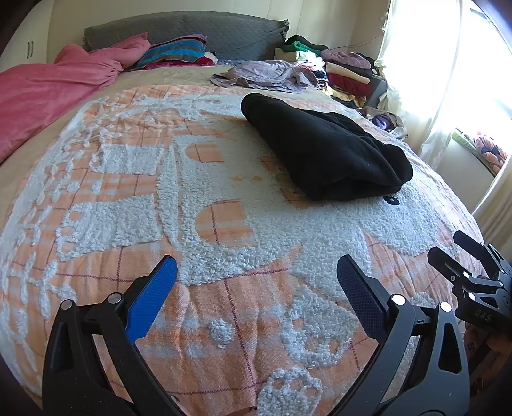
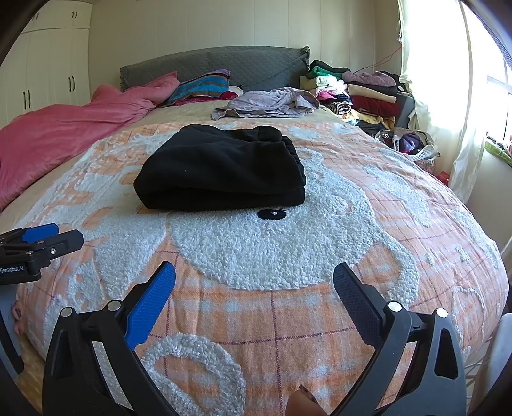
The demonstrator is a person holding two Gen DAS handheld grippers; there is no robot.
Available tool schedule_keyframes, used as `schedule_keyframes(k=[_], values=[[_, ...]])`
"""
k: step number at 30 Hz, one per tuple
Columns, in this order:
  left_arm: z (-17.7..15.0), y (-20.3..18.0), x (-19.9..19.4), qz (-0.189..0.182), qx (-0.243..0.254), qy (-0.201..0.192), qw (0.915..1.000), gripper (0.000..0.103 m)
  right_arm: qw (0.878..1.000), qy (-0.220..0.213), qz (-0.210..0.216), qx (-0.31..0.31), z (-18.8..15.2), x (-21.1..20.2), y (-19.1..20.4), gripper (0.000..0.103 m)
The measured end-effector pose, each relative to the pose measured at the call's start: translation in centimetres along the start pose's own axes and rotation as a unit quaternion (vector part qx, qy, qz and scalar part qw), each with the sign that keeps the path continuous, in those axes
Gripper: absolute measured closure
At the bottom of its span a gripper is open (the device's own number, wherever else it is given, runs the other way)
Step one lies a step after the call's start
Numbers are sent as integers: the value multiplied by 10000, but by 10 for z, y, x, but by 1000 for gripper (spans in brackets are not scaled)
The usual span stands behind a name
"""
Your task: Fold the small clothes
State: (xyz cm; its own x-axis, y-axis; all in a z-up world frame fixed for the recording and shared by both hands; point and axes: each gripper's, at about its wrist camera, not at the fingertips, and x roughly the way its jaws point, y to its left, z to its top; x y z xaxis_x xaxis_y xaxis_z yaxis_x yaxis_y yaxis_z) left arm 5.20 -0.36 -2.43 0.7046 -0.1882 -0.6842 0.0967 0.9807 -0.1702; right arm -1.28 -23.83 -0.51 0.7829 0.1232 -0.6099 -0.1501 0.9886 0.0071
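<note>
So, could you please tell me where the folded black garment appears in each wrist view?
Left wrist view: the folded black garment lies right of centre, upper half, on the orange-and-white bedspread.
Right wrist view: the same garment lies just left of centre, upper half.
Shared landmark: the grey headboard behind it.

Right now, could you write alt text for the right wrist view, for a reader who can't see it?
A folded black garment lies on an orange and white bedspread, ahead of the open right gripper. The left gripper shows at the left edge, and a crumpled lilac garment lies further back.
</note>
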Motion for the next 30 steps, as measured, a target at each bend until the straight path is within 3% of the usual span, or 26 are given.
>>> schedule_keyframes(k=[11, 14, 18, 20, 22, 25, 26, 27, 28, 29, 30], values=[[0, 1, 1, -220, -59, -22, 9997, 9, 9999, 31, -87, 102, -2, 3, -7, 5], [1, 8, 1, -176, -208, -42, 9996, 9, 9988, 5, -267, 402, -1, 0, -23, 5], [6, 26, -2, -34, -403, -54, 9992, 9, 9894, -20, -975, 1079, -5, -8, -72, 5], [14, 50, -5, 123, -640, -61, 9979, 9, 9747, -16, -1563, 1600, -14, -17, -118, 5], [25, 83, -9, 361, -965, -54, 9947, 9, 9512, 39, -2203, 2160, -27, -30, -173, 5], [44, 150, -17, 846, -1388, 47, 9867, 9, 8905, 132, -3416, 3002, -60, -59, -269, 5], [49, 169, -22, 1043, -1482, 0, 9834, 9, 8678, 211, -3864, 3116, -71, -69, -299, 5], [56, 205, -29, 1425, -1651, -66, 9759, 9, 8349, 388, -4346, 3354, -86, -81, -333, 5], [60, 225, -32, 1652, -1749, -53, 9706, 9, 8103, 447, -4548, 3667, -100, -93, -363, 5], [65, 249, -34, 1922, -1844, -17, 9639, 9, 7935, 478, -4628, 3923, -113, -102, -390, 5], [70, 278, -38, 2264, -1962, -24, 9541, 9, 7642, 645, -4869, 4181, -128, -111, -419, 5]])
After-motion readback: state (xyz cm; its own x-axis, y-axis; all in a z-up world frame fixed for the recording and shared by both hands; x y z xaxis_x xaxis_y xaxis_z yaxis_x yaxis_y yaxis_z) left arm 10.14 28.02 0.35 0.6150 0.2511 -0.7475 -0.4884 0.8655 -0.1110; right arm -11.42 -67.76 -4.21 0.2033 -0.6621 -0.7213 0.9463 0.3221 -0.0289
